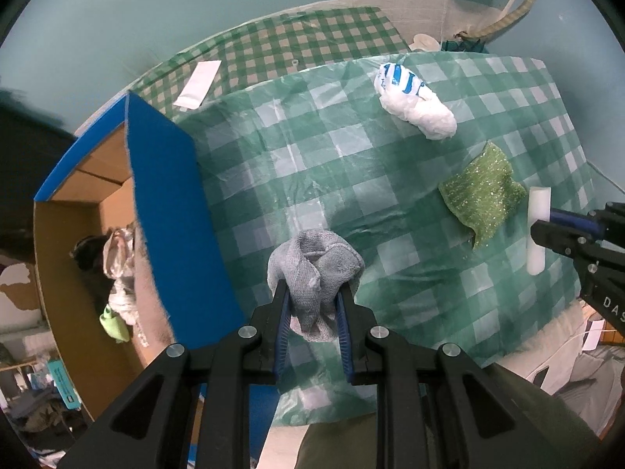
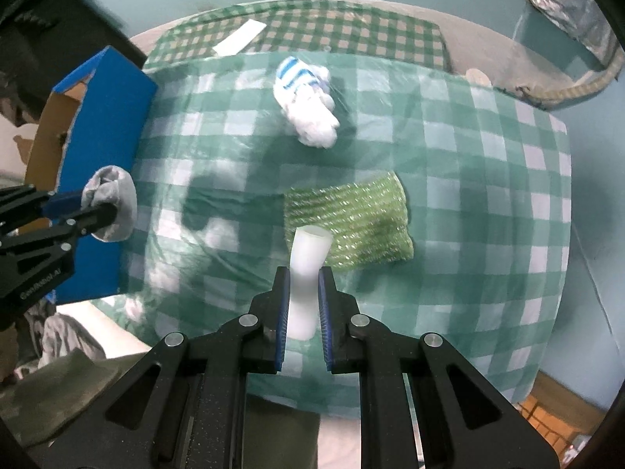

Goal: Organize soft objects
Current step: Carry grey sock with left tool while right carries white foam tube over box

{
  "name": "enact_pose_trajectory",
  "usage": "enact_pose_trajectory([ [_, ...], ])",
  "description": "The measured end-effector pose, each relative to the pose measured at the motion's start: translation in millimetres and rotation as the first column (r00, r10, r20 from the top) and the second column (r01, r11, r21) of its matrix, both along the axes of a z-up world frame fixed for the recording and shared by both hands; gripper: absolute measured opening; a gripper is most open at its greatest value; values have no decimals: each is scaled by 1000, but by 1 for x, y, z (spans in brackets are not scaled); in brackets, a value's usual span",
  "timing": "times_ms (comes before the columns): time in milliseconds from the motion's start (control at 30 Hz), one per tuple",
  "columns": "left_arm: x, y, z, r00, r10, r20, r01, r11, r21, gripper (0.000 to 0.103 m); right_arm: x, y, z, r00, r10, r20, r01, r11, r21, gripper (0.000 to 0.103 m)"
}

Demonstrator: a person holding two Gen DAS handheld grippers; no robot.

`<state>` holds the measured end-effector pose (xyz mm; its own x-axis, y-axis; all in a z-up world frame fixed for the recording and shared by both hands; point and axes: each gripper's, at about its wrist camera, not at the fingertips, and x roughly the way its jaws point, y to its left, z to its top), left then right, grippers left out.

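A: What did the left gripper [image 1: 312, 293] have?

B: Its two blue-padded fingers were clamped on a crumpled grey knit cloth [image 1: 314, 269], held over the green-and-white checked cover [image 1: 332, 164], just right of the blue box [image 1: 172, 211]. From the right wrist view the same cloth [image 2: 111, 203] sat against the box's blue side [image 2: 105, 125].

A: And the right gripper [image 2: 304, 277]?

B: Pinched on a white foam cylinder [image 2: 306, 265], fingers squeezing its middle so it narrowed there. The cylinder stood tilted, its far end over the near edge of the green glittery scrubber pad [image 2: 351, 226]. In the left wrist view the cylinder [image 1: 538, 230] was just right of that pad [image 1: 482, 195].

A: Anything else loose on the cover?

B: A white bundle with blue stripes [image 1: 414, 101], well beyond the pad, toward the far edge. Beyond that, a white rectangular strip [image 1: 197, 84] lay on a darker checked cloth [image 1: 297, 39].

A: Inside the box?

B: Open top, brown cardboard interior. Pale crumpled cloth [image 1: 121, 269] and a small lime-green piece [image 1: 113, 322] lay in it; something dark beside them I could not identify.

A: Any writing?

B: On the right gripper's body, left wrist view, "DAS" at the picture's edge, cut off. On the left gripper's body, right wrist view, a blurred word ending in "AI". Small print on the box's inner wall was too small to read.
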<state>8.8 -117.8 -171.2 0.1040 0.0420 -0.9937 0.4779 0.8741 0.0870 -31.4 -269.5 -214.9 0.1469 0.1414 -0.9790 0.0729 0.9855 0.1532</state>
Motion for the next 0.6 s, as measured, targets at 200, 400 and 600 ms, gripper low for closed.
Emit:
enact_pose_trajectory([
  [200,-4,5,14,1000,13,23,-12,1000,-6,22,10,14,19,999,40,15,-40,999,-2,14],
  [400,-6,16,34,998,24,61,-23,1000,-11,22,20,30,34,996,87,32,-87,996,3,14],
  [600,0,36,48,994,89,60,-86,995,-46,22,32,49,49,989,140,48,-140,990,-5,14],
])
